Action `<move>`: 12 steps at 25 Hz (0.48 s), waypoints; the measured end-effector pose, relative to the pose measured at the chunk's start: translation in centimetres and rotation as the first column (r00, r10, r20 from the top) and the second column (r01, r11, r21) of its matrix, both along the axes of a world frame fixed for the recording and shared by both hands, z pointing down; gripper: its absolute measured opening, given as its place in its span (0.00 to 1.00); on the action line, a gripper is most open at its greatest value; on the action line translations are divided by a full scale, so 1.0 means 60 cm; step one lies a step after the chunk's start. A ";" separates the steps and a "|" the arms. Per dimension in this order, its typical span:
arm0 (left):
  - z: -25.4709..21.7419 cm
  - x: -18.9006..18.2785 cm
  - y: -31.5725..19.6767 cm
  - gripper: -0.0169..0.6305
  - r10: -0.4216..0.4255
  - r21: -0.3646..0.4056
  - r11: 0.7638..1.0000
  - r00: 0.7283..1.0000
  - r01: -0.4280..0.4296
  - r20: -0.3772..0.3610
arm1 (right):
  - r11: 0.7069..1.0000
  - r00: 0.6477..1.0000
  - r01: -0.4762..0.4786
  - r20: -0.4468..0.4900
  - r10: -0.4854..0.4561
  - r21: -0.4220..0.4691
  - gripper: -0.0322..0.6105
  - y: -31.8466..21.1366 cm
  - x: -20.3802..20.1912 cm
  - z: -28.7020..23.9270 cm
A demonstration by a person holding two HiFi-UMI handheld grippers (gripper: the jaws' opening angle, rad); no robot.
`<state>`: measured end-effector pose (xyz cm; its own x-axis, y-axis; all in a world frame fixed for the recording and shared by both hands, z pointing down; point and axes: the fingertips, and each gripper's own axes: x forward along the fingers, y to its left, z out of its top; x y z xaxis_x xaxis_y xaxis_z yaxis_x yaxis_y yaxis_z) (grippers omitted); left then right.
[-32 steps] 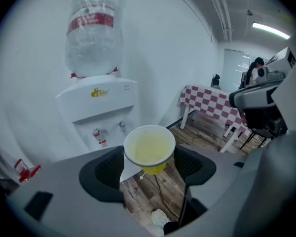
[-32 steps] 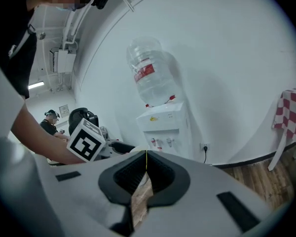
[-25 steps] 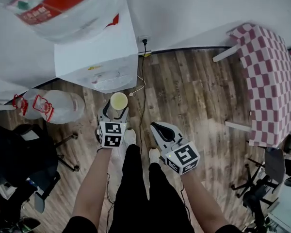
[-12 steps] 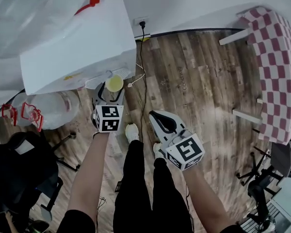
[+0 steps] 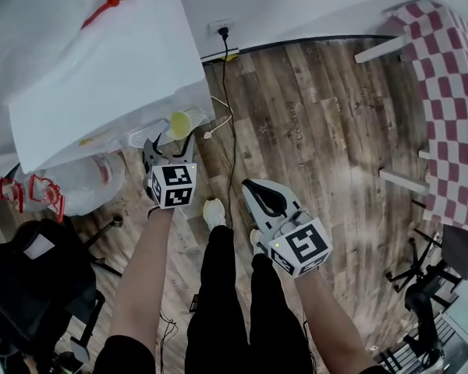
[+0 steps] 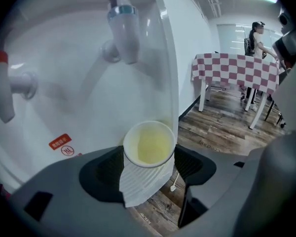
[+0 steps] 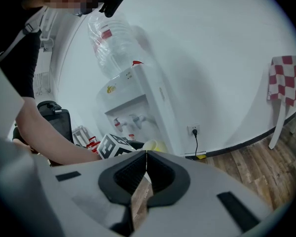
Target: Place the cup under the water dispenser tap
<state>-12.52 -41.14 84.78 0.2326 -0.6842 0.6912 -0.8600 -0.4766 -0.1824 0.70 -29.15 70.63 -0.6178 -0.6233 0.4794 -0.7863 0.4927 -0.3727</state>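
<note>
My left gripper point(image 6: 148, 163) is shut on a white ribbed paper cup point(image 6: 148, 149) with a yellowish inside, one jaw on each side of it. The cup is upright and close to the front of the white water dispenser point(image 6: 64, 83). It hangs below and a little right of the pale blue tap point(image 6: 124, 31); a red tap point(image 6: 1, 85) juts out at the far left. In the head view the cup point(image 5: 179, 123) sits at the dispenser's point(image 5: 101, 61) front edge by the drip tray point(image 5: 144, 135). My right gripper point(image 5: 255, 188) is shut and empty, off to the right point(image 7: 146, 157).
Water bottles point(image 5: 70, 185) lie on the wood floor left of the dispenser, with a black chair point(image 5: 31, 279) nearer. A power cord point(image 5: 228, 92) runs from the wall socket. A red-checked table point(image 5: 452, 92) stands far right. The person's legs are between the grippers.
The left gripper has carried the cup down and forward, up to the dispenser's front and drip tray. The right gripper has sunk a little and stays shut.
</note>
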 end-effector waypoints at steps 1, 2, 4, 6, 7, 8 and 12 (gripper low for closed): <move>0.003 0.000 0.000 0.53 -0.005 0.003 1.000 1.000 0.005 0.000 | 1.000 1.000 -0.003 -0.002 0.003 -0.005 0.08 0.003 0.004 0.004; 0.004 0.001 0.000 0.53 -0.007 0.007 1.000 1.000 0.007 -0.001 | 1.000 1.000 -0.006 -0.004 0.006 -0.011 0.08 0.006 0.008 0.008; 0.003 0.003 -0.001 0.53 -0.004 0.005 1.000 1.000 0.004 0.005 | 1.000 1.000 -0.010 -0.007 0.010 -0.018 0.08 0.011 0.014 0.013; 0.004 0.005 -0.001 0.53 0.002 -0.010 1.000 1.000 -0.002 0.013 | 1.000 1.000 -0.018 -0.007 0.017 -0.023 0.08 0.014 0.016 0.015; 0.005 0.005 0.000 0.53 0.006 -0.017 1.000 1.000 -0.006 0.016 | 0.999 1.000 -0.020 -0.007 0.019 -0.026 0.08 0.017 0.016 0.016; 0.006 0.005 0.001 0.53 0.010 -0.021 1.000 1.000 -0.010 0.019 | 0.999 1.000 -0.018 -0.006 0.018 -0.027 0.08 0.018 0.014 0.016; 0.007 0.008 0.001 0.53 0.016 -0.035 0.999 1.000 -0.015 0.013 | 1.000 1.000 -0.012 -0.001 0.012 -0.017 0.08 0.018 0.012 0.012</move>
